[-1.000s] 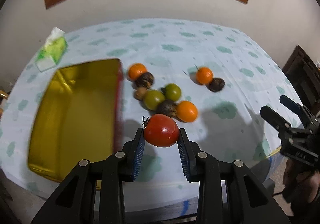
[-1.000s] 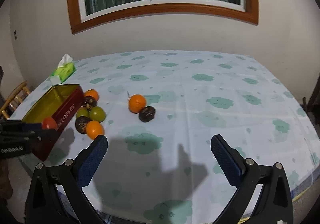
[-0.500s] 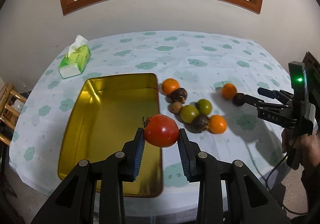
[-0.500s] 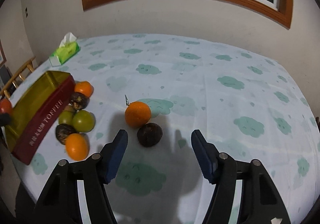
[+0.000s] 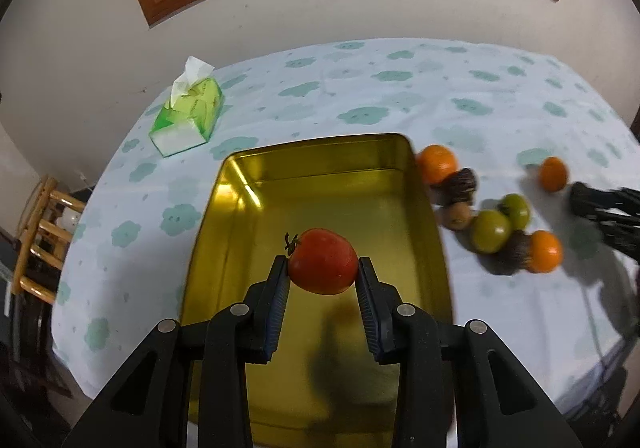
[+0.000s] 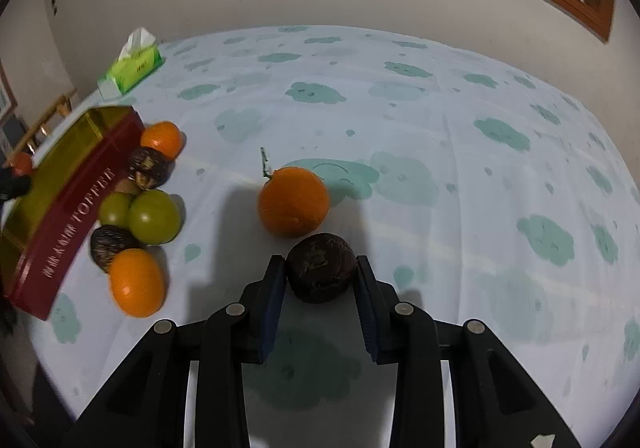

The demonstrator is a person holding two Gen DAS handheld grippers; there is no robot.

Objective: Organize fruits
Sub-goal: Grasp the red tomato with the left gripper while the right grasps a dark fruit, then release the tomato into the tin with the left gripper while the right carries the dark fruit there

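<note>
The left gripper (image 5: 323,274) has its blue-padded black fingers pinched on a round red tomato (image 5: 323,261) with a small dark stem, and it holds the fruit in the air above the open, gold-lined rectangular tin (image 5: 256,208), whose red outer wall reads TOFFEE in the right wrist view. The right gripper (image 6: 321,275) is closing its jaws around a wrinkled, dark brown round fruit (image 6: 321,267) that sits on the tablecloth; the pads look to be touching both its sides, though I would not swear to how firmly. Just beyond that dark fruit, nearly touching it, lies a smooth orange citrus fruit (image 6: 293,201) with a short green stalk. Beside the tin's long wall is a huddle of fruit: two green round ones (image 6: 154,216), two more dark wrinkled ones, and two oranges at either end of the group. Everything rests on a pale blue tablecloth with teal cloud shapes (image 6: 440,152). A green pack of tissues (image 5: 188,116) stands near the far corner, well apart from the fruit.
</note>
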